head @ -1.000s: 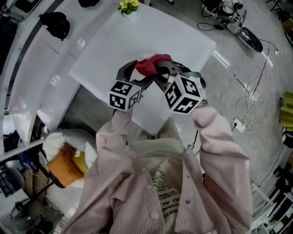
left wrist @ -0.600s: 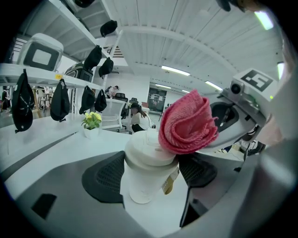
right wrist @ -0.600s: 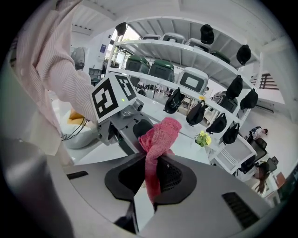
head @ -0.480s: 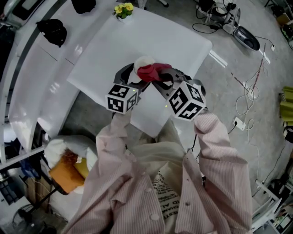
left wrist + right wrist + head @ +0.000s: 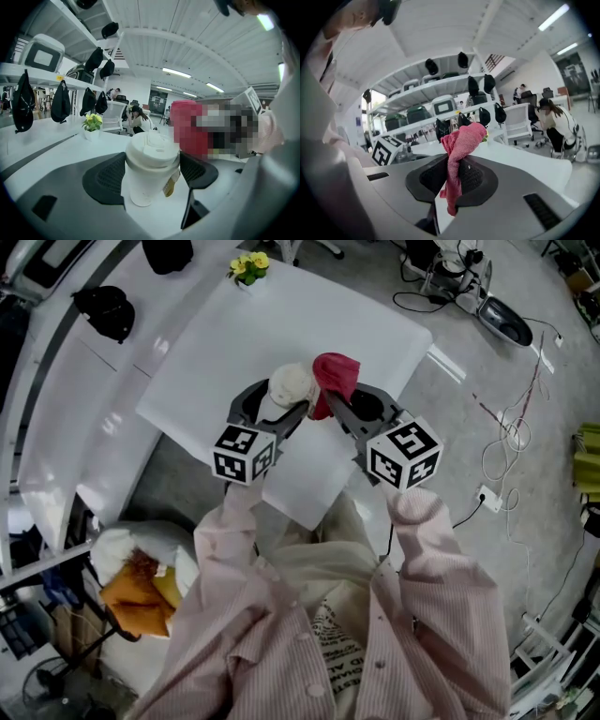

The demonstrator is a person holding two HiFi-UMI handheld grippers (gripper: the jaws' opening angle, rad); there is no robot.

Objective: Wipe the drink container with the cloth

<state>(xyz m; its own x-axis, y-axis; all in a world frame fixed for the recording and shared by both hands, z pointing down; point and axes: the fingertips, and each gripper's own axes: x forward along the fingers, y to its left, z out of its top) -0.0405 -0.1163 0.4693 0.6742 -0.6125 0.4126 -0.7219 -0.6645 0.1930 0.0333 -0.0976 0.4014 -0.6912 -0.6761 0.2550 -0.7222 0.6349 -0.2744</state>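
Tongs first, head view: left tongs (image 5: 279,411) are clamped on white lidded cup (image 5: 291,382), held upright over table (image 5: 281,315) near its 6 o'clock edge. Right tongs (image 5: 330,407) are pinched on red cloth (image 5: 336,373), held at cup's 3 o'clock, touching or nearly.

Left gripper view: cup is gripped high on its wall, w/ cloth seen just behind at 1 o'clock. Whether cup rests on table can't be told.

Right gripper view: cloth is nipped mid-length, one end bunched above, other hanging.

Step judged: wipe abt to start. Next, cloth should be pressed to cup wall & dragged round w/o tipping it.

Flower pot (image 5: 246,263) sits at table's 12 o'clock, well apart. Nothing is seen in the way.
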